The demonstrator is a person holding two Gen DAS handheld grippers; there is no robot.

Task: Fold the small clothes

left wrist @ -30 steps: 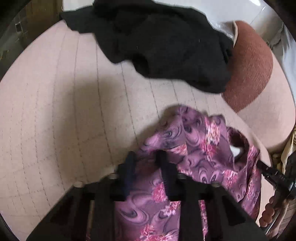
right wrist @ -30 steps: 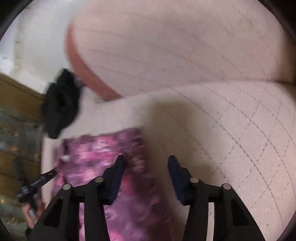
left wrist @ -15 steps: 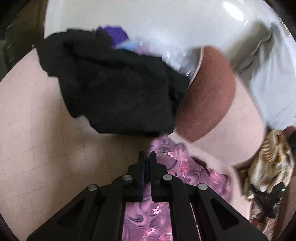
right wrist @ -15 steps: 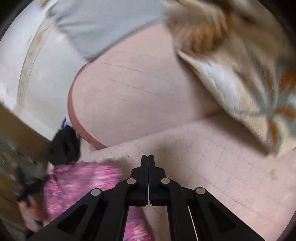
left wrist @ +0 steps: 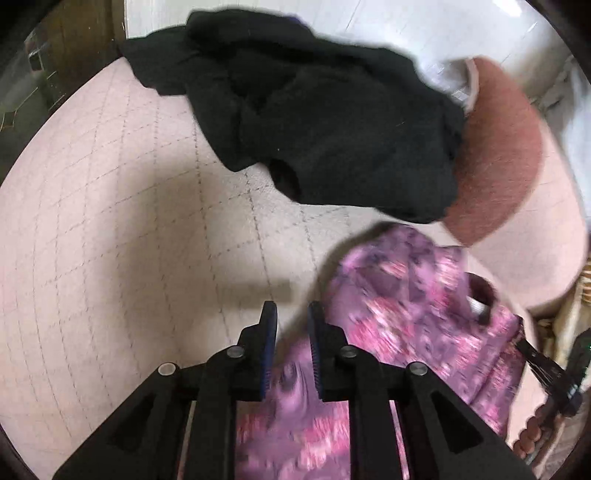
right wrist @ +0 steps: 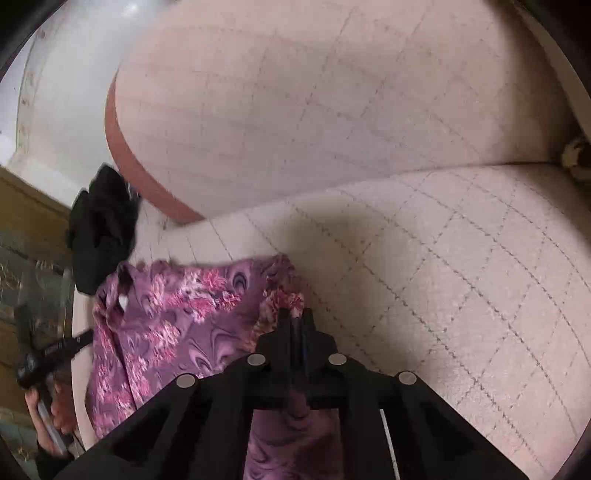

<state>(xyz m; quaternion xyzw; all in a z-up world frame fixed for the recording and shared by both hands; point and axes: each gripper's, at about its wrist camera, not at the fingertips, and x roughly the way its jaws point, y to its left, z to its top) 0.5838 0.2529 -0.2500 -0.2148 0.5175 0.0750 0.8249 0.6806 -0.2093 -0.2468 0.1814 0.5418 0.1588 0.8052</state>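
Observation:
A purple floral garment lies rumpled on the pink quilted sofa seat; it also shows in the right wrist view. My left gripper is open over the garment's left edge and holds nothing. My right gripper is shut on the garment's right corner, with floral cloth bunched at the tips. A black garment lies heaped at the far end of the seat, also seen in the right wrist view.
The sofa backrest rises behind the seat, with a rust-brown side panel. White tiled floor lies beyond. A wooden cabinet stands at left. The other hand-held gripper shows at the left edge.
My left gripper has opened and let go of the garment's left edge. My right gripper has come back down, still shut, onto the garment's right corner.

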